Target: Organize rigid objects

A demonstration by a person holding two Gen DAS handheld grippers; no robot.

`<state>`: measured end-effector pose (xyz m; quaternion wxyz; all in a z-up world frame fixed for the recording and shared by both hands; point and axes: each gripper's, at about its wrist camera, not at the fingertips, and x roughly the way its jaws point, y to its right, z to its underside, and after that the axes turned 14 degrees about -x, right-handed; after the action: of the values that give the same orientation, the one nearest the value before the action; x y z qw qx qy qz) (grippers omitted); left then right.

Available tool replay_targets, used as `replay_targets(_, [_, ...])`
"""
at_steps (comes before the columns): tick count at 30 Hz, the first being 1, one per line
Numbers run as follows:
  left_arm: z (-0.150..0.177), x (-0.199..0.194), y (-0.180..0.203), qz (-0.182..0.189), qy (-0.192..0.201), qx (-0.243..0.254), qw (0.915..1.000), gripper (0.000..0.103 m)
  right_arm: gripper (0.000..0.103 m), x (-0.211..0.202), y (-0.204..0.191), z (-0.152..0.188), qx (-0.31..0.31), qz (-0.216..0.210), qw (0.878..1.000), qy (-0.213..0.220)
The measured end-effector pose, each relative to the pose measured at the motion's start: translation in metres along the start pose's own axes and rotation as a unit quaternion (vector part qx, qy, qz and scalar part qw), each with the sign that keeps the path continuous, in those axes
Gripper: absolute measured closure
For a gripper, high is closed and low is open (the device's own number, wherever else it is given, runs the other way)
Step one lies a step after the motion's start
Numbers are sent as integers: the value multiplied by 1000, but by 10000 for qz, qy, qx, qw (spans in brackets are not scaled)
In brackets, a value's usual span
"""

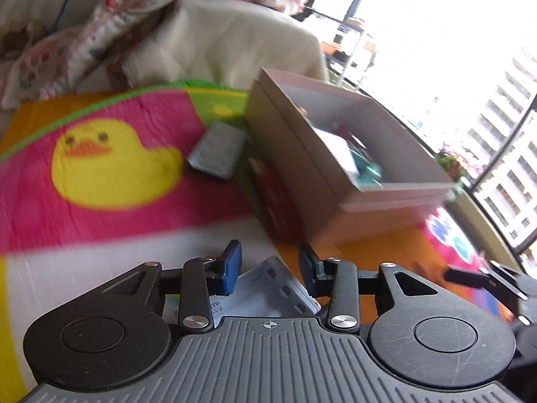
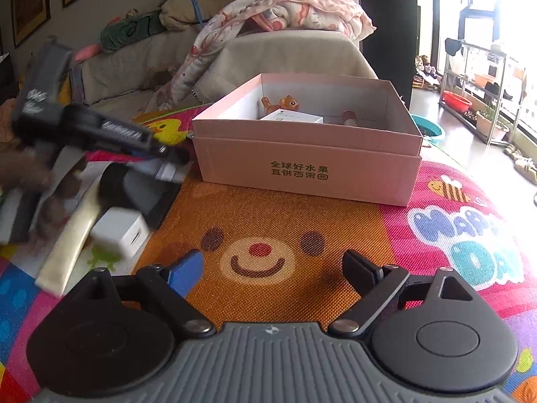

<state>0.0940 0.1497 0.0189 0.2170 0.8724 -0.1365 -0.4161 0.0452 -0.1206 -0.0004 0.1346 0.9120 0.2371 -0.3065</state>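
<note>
My left claw (image 1: pixel 270 270) is partly closed around a flat pale blue-grey card thing (image 1: pixel 272 288). The thing sits between the two blue pads, but I cannot tell for sure if both pads are touching it. My right claw (image 2: pixel 272 268) is wide open and holds nothing. It hangs over the bear face on the play mat (image 2: pixel 268 221).

The pink box (image 2: pixel 308 164) is my landmark. It stands on the mat with its top open. Inside it I see a small orange toy animal (image 2: pixel 285 102), a white packet (image 2: pixel 292 117) and some more bits. My left claw is in front of the box and off to its left side, near but not over it. A small grey packet (image 1: pixel 218 149) lies on the mat just beside the box's left wall. More things lie in a pile (image 2: pixel 100 208) to the left of the box, with a white plug block (image 2: pixel 119 231) in it.

I think the card thing goes in the box next. The left view is blurry, so I am moving fast. The card is thin and smooth, and it could slip out if my hold is loose. It could also bump the box wall and push the light box away. My two claws are near each other and could knock together.
</note>
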Motion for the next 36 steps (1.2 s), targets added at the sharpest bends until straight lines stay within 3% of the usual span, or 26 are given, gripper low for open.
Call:
replay_targets(4, [22, -18, 11, 395, -413, -141, 9983, 62, 13, -2, -1, 0, -17, 103, 9999, 27])
replay_targets(7, [39, -51, 17, 397, 97, -158, 9990, 62, 13, -2, -1, 0, -19, 135, 9999, 44])
replay_targets(10, [45, -80, 17, 84, 791, -116, 9968, 62, 13, -2, -1, 0, 6, 133, 9999, 67])
replay_targets(13, [27, -81, 6, -59, 1000, -406, 9941, 62, 13, -2, -3, 0, -60, 187, 9998, 8])
replay_targets(17, [-25, -44, -1, -9, 846, -392, 9956, 62, 13, -2, -8, -1, -173, 303, 9994, -22])
replay_targets(21, [-89, 14, -3, -293, 921, -281, 9949, 62, 13, -3, -8, 0, -154, 387, 9991, -12])
replay_targets(25, [-136, 81, -10, -763, 681, -281, 9944, 64, 13, -4, -7, 1, -136, 366, 9992, -11])
replay_targets(27, [-144, 107, -14, -1047, 486, -228, 9931, 68, 13, -3, -6, 1, -120, 328, 9994, -9])
replay_targets(30, [-150, 123, -9, -1156, 522, 337, 9913, 71, 13, -3, -3, 1, -58, 219, 9997, -1])
replay_targets(36, [-117, 106, 2, -724, 239, 1263, 9891, 71, 13, 3, 4, 0, 105, -31, 9999, -110])
